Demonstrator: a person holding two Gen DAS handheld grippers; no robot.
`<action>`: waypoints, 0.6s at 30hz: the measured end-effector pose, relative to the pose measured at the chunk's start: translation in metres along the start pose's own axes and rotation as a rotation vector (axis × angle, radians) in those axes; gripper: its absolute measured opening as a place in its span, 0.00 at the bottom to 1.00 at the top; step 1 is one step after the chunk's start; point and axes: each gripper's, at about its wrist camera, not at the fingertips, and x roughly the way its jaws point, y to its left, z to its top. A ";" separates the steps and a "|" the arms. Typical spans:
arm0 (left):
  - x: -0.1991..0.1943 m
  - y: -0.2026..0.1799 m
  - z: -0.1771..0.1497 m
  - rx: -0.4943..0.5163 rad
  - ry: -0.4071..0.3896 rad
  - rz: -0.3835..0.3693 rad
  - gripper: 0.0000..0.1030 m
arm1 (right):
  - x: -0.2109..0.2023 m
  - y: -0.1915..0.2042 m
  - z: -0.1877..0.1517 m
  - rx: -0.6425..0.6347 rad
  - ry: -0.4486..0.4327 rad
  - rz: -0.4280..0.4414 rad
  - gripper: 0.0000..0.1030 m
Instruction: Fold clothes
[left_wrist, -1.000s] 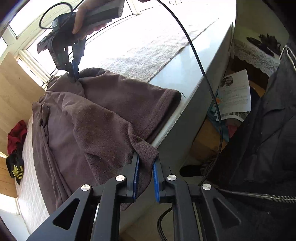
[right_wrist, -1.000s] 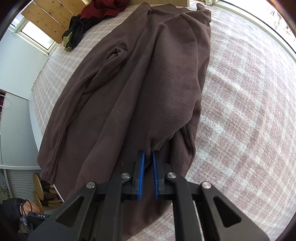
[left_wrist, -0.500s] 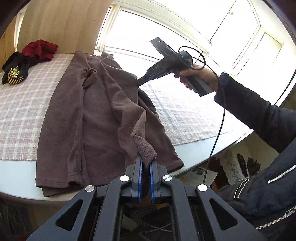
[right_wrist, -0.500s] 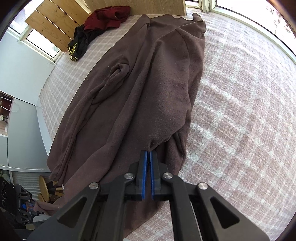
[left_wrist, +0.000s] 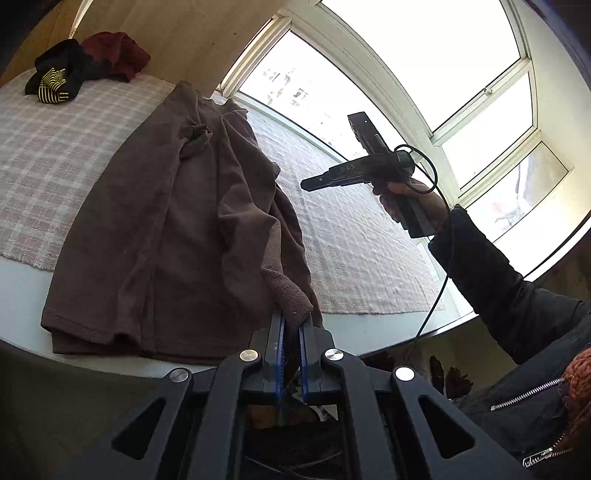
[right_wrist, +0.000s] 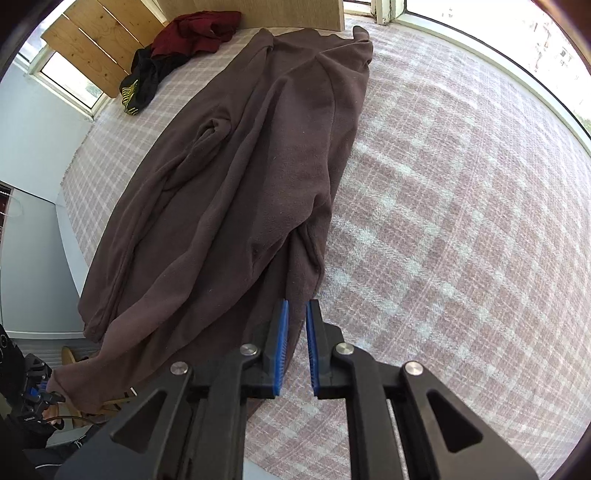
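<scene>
A brown garment (left_wrist: 177, 229) is seen laid lengthwise across the checked cloth (right_wrist: 461, 229), its hem at the near edge of the table (left_wrist: 22, 291); one side appears to be folded over, with the crosswise folds judged still to come. A corner of the fabric is clamped in the left gripper (left_wrist: 291, 325) just off that edge. The right gripper (right_wrist: 295, 314), pointed steeply down at the fold, is shown with its jaws opening, with no fabric pinched.
</scene>
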 end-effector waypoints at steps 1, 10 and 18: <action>-0.001 0.000 0.000 0.005 0.000 0.007 0.05 | 0.003 0.004 0.002 0.004 -0.005 0.008 0.10; -0.017 0.010 0.001 -0.001 -0.027 0.041 0.05 | 0.032 0.024 0.032 0.063 0.001 0.031 0.11; -0.028 0.025 0.000 -0.027 -0.050 0.038 0.05 | 0.047 0.034 0.039 0.087 0.066 -0.067 0.13</action>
